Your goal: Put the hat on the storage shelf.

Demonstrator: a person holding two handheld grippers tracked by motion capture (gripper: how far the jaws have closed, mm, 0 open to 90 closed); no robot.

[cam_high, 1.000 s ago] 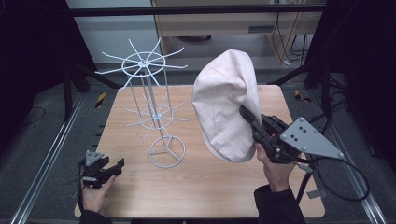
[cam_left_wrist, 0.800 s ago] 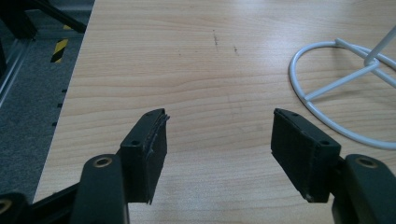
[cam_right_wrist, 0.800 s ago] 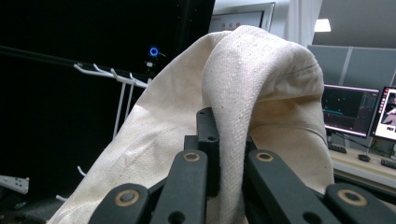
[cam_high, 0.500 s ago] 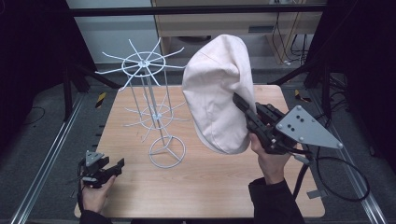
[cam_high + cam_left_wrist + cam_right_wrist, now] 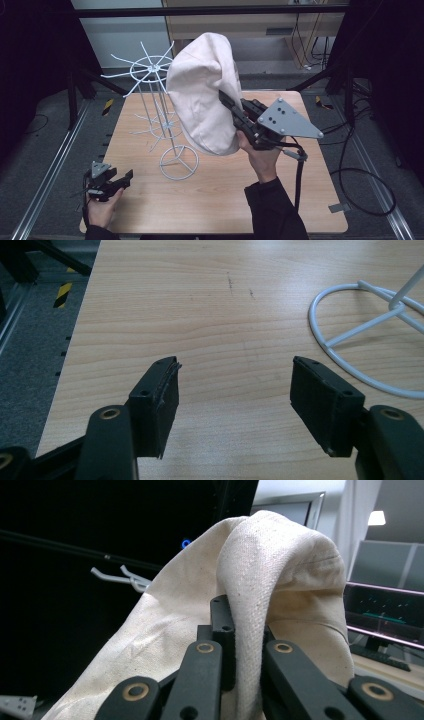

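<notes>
A cream cloth hat [image 5: 205,95] hangs in the air over the table's middle, with my right gripper [image 5: 231,107] shut on its edge. In the right gripper view the cream cloth hat [image 5: 280,580] is pinched between the two black jaws of my right gripper [image 5: 245,635]. The hat overlaps the right side of a white wire rack [image 5: 155,100] with radiating hooks on a ring base [image 5: 179,162]. My left gripper [image 5: 122,177] rests open near the table's front left corner; in the left gripper view my left gripper [image 5: 235,390] has bare wood between its jaws.
The wooden table [image 5: 220,205] has metal rails along both sides. A grey three-cornered plate [image 5: 287,120] tops the right gripper and a black cable [image 5: 350,175] trails off to the right. The rack's ring base [image 5: 365,335] lies ahead of the left jaws.
My right gripper has carried the hat up and to the left, toward the wire rack's top. The left gripper has stayed put.
</notes>
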